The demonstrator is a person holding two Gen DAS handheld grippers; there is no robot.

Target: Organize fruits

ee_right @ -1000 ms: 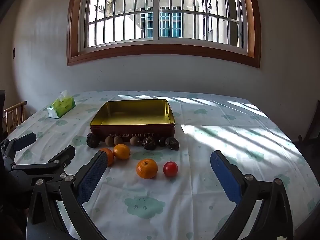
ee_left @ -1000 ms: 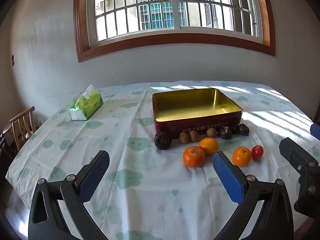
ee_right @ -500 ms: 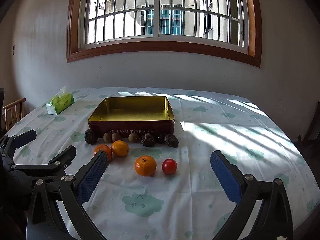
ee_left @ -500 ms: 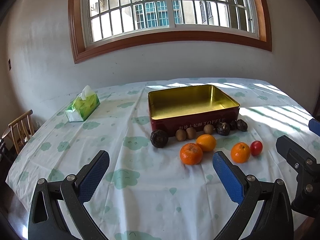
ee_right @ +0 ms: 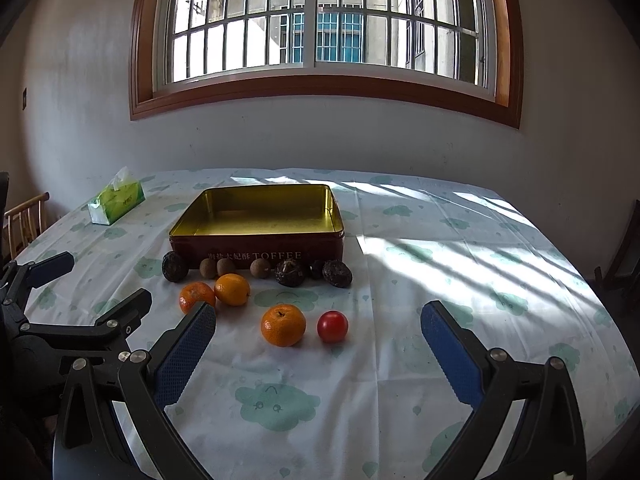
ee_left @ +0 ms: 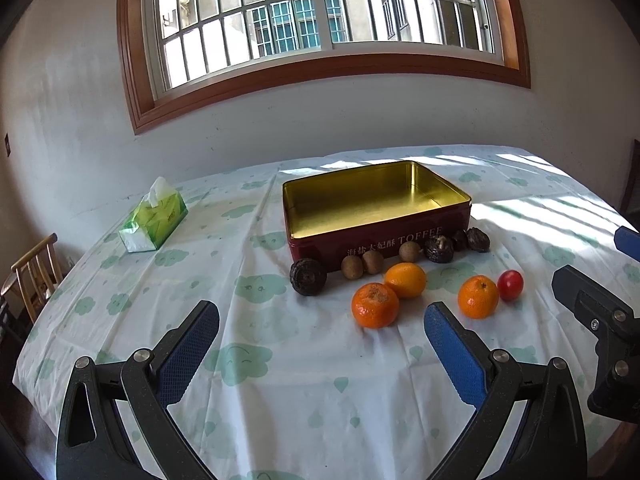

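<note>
A red toffee tin (ee_left: 380, 240) (ee_right: 256, 242) with a gold inside stands open and empty on the table. In front of it lie dark wrinkled fruits (ee_left: 308, 277) (ee_right: 337, 273) and small brown round ones (ee_left: 352, 267). Nearer to me are three oranges (ee_left: 375, 305) (ee_left: 405, 279) (ee_right: 283, 325) and a red tomato (ee_left: 510, 285) (ee_right: 332, 326). My left gripper (ee_left: 320, 328) hovers open over the cloth short of the oranges. My right gripper (ee_right: 318, 330) is open too, with the lone orange and the tomato just beyond its fingertips.
A green tissue box (ee_left: 154, 220) sits at the table's far left. A wooden chair (ee_left: 34, 276) stands off the left edge. The table (ee_right: 460, 240) wears a white cloth with green cloud prints; a wall and barred window rise behind it.
Both grippers have drifted forward and a little lower toward the fruit, so tin and fruits sit closer. Jaws stayed open; no fruit has moved.
</note>
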